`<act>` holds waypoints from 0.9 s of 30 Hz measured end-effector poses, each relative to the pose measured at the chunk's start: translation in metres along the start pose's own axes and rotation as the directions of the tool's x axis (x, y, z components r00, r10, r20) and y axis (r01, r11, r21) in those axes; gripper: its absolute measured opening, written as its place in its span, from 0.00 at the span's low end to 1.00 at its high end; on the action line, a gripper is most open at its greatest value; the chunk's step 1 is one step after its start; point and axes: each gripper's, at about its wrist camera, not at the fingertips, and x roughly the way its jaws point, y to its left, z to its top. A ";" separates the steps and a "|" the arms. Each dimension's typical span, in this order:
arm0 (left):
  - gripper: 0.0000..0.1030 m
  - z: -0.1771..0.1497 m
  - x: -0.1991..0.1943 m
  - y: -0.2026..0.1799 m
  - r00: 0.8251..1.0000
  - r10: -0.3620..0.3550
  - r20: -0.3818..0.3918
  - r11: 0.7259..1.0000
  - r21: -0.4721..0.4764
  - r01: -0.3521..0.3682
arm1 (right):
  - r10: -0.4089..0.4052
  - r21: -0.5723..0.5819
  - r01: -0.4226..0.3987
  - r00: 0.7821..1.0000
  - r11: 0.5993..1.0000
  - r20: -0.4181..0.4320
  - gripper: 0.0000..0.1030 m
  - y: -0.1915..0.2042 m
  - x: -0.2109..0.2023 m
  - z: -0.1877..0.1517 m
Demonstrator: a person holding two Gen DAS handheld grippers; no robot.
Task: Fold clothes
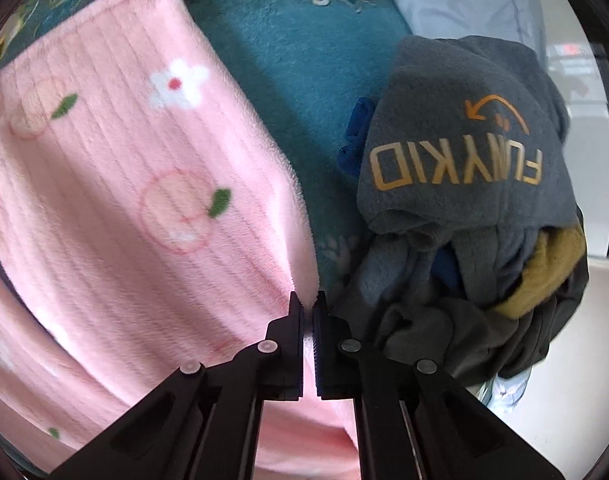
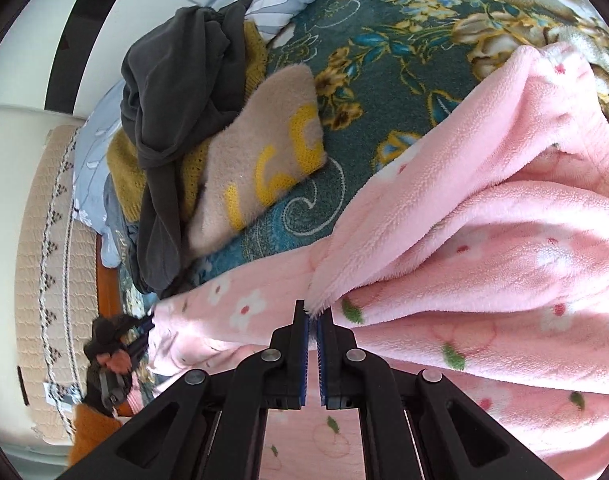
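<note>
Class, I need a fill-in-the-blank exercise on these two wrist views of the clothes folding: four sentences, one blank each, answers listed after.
1. The left hand-held gripper is shut on the edge of a fleece garment whose colour is ____.
2. The right hand-held gripper is ____ on the same garment.
3. The grey sweatshirt bears the printed word ____.
4. The clothes lie on a floral blanket that is mostly dark ____.

Answers: pink; shut; FUNNYKID; teal

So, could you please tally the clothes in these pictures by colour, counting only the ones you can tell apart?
Pink: 1, the fleece garment, pinched by both hand-held grippers, left and right.
Grey: 2, the printed top and the dark garment.
Mustard: 1, the knit.
Beige: 1, the fuzzy sweater.
Total: 5.
</note>
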 end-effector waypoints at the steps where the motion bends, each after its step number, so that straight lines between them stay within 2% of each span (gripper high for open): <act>1: 0.03 -0.002 -0.007 0.001 1.000 -0.005 -0.005 1.000 0.029 0.005 | 0.007 0.009 -0.007 1.000 1.000 0.002 0.04 0.000 -0.001 0.002; 7: 0.03 -0.024 -0.063 0.021 0.999 -0.042 -0.005 0.988 0.151 0.043 | 0.052 -0.016 -0.052 0.998 0.999 0.025 0.04 0.016 -0.016 0.005; 13: 0.03 -0.036 -0.108 0.037 0.990 -0.116 0.081 0.973 0.211 0.097 | 0.105 -0.096 -0.100 0.993 0.990 0.047 0.04 0.045 -0.028 0.000; 19: 0.03 -0.049 -0.152 0.053 0.968 -0.193 0.162 0.951 0.275 0.144 | 0.166 -0.187 -0.148 0.982 0.971 0.087 0.04 0.071 -0.051 -0.011; 21: 0.03 -0.066 -0.167 0.072 0.959 -0.224 0.170 0.942 0.289 0.169 | 0.175 -0.246 -0.152 0.982 0.957 0.072 0.04 0.068 -0.060 -0.027; 22: 0.03 -0.077 -0.169 0.091 0.961 -0.221 0.167 0.945 0.281 0.169 | 0.162 -0.247 -0.148 0.986 0.958 0.040 0.04 0.061 -0.057 -0.036; 25: 0.03 -0.095 -0.147 0.142 0.981 -0.156 0.116 0.973 0.191 0.132 | 0.096 -0.200 -0.109 0.993 0.974 -0.072 0.04 0.029 -0.036 -0.061; 27: 0.03 -0.103 -0.130 0.176 0.987 -0.139 0.084 0.985 0.117 0.128 | 0.050 -0.159 -0.071 0.990 0.985 -0.128 0.04 0.011 -0.019 -0.075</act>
